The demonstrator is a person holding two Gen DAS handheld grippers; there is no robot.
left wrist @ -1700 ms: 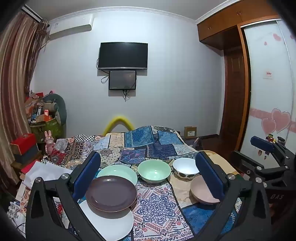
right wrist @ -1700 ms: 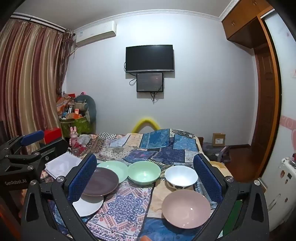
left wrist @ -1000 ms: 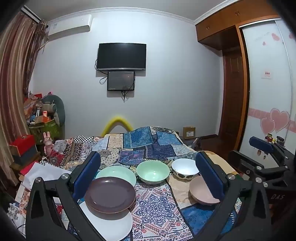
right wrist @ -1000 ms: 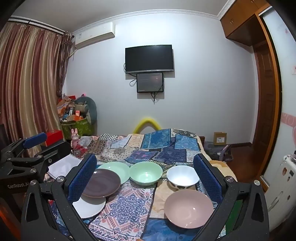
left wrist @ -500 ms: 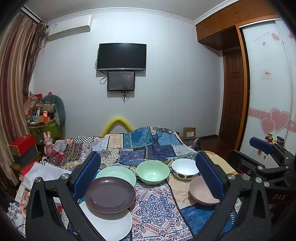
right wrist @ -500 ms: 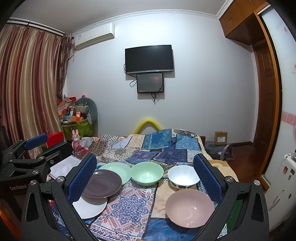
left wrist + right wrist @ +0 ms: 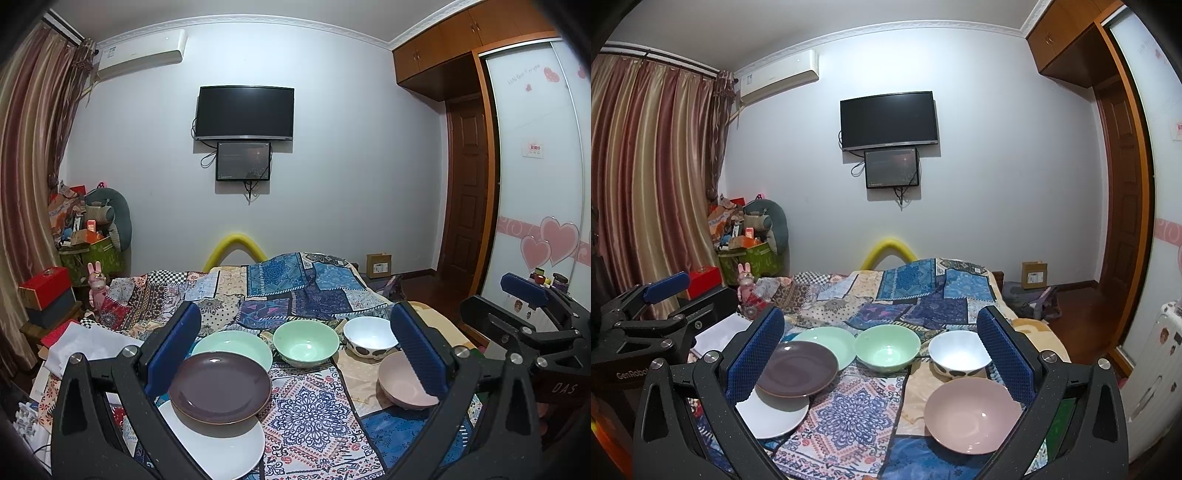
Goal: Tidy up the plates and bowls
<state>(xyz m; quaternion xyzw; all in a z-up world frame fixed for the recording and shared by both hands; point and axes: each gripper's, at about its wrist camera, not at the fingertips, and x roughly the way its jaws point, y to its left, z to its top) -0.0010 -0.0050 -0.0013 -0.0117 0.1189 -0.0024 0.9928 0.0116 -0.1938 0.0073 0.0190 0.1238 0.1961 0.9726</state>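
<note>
Both claws gape wide, holding nothing. The pink bowl (image 7: 973, 415) lies just ahead of the right claw (image 7: 879, 354), toward its right finger; left claw (image 7: 295, 354) faces the brown plate (image 7: 220, 387).

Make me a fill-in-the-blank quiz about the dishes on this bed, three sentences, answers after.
1. The dark purple plate overlaps a ____ plate beneath it.
2. The bowl nearest the right gripper is ____.
3. The white bowl has dark ____ on its outside.

Answers: white; pink; spots
</note>
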